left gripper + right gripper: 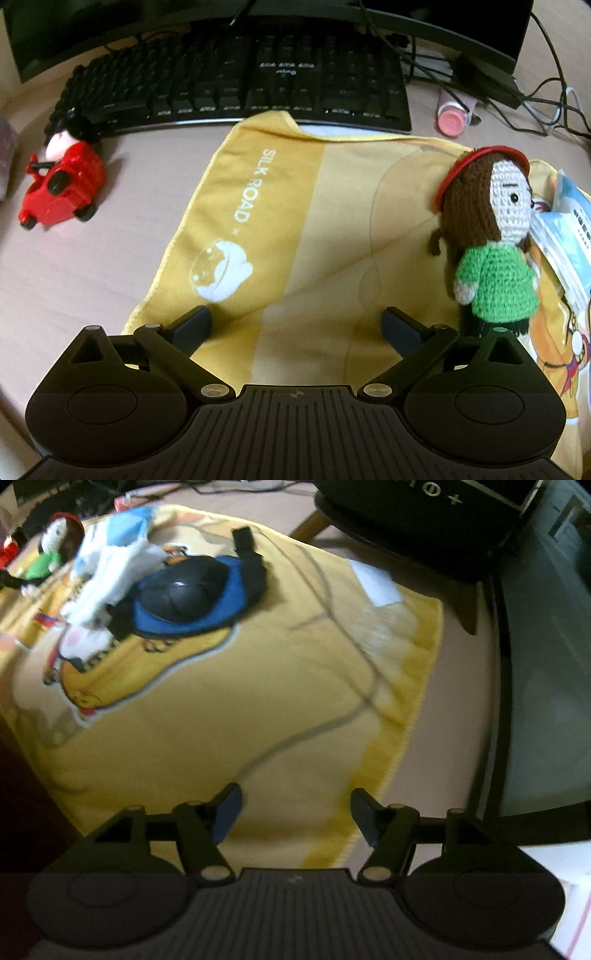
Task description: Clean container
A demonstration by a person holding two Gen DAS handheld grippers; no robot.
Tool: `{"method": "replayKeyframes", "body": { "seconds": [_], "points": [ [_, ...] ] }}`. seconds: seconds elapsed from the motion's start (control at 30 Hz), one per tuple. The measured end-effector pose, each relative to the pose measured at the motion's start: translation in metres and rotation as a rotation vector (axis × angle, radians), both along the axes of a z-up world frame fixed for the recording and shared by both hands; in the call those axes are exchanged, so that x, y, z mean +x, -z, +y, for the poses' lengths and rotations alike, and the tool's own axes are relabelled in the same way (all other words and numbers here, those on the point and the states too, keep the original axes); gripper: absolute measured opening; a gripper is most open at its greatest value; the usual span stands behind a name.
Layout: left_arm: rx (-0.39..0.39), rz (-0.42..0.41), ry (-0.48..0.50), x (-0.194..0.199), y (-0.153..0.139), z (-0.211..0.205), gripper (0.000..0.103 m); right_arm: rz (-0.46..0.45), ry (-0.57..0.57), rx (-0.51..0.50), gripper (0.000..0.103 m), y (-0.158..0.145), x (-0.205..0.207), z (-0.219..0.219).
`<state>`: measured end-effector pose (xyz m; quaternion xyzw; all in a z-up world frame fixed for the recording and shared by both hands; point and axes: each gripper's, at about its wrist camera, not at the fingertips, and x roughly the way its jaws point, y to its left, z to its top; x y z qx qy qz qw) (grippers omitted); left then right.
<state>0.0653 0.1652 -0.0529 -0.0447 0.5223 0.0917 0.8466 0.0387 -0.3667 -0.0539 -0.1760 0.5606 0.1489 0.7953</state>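
Note:
A yellow cloth (pixel 295 206) printed "SILK ROAD" lies spread on the pinkish desk (pixel 92 258). My left gripper (pixel 297 325) hovers over its near part, open, with only cloth showing between the fingers. A crocheted doll (pixel 491 236) with brown hair, a red cap and a green top lies on the cloth to its right. In the blurred right wrist view my right gripper (pixel 295 814) is open and empty above the cloth (pixel 229 709), close to its right-hand hem. Further off on the cloth lie a black mouse (pixel 183 590) on a blue pad and a white and blue packet (pixel 110 565).
A black keyboard (pixel 236 77) and monitor base lie behind the cloth. A red toy car (pixel 61 188) stands at the left, a pink-capped tube (pixel 452 118) and cables at the back right. In the right view a black stand (pixel 413 528) and a dark-rimmed grey-green surface (pixel 546 686) border the desk.

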Motion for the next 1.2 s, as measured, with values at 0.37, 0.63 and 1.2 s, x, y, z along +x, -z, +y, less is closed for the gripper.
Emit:
{"method": "replayKeyframes", "body": {
  "seconds": [0.37, 0.63, 1.2],
  "points": [
    [0.022, -0.008, 0.023, -0.017, -0.001, 0.001, 0.103, -0.140, -0.091, -0.320, 0.047, 0.010, -0.013, -0.002],
    [0.030, -0.003, -0.123, -0.031, -0.010, 0.037, 0.102, -0.194, -0.080, -0.302, 0.033, 0.009, -0.010, 0.002],
    [0.106, -0.212, 0.730, 0.011, -0.068, -0.194, 0.103, -0.250, -0.252, 0.292, 0.030, 0.008, 0.058, 0.189]
  ]
}}
